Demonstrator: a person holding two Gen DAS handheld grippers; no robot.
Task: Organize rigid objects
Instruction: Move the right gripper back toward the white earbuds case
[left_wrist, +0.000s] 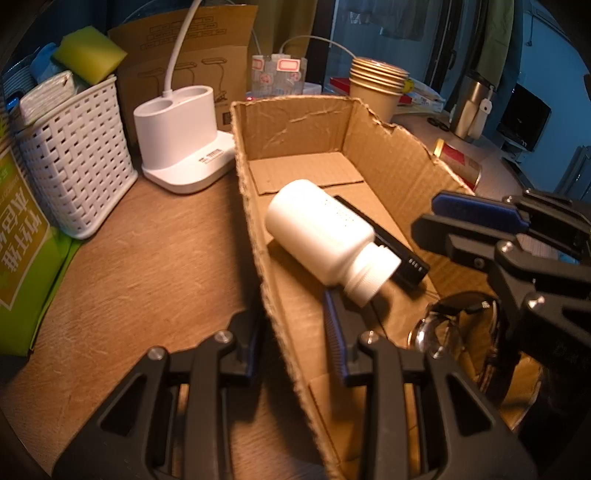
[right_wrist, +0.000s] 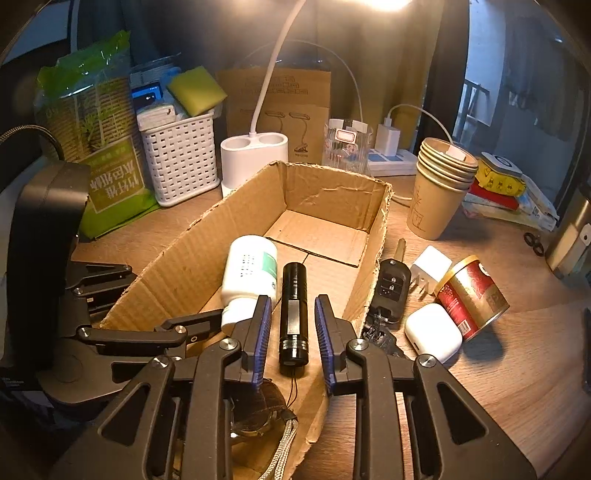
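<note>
In the right wrist view, the right gripper (right_wrist: 291, 328) sat at lower centre with its blue-padded fingers (right_wrist: 263, 332) a little apart; a black flashlight (right_wrist: 293, 314) lay between them, a sliver of gap on each side, so the pads were not pressing it. The flashlight's long axis ran up and down the frame, lens end toward the bottom, on the floor of the cardboard box (right_wrist: 332, 195). A white bottle (right_wrist: 249, 278) lay just left of it, cap toward the lower left. In the left wrist view, the left gripper (left_wrist: 291, 339) straddled the box's left wall (left_wrist: 258, 236), narrowly parted and pinching it.
</note>
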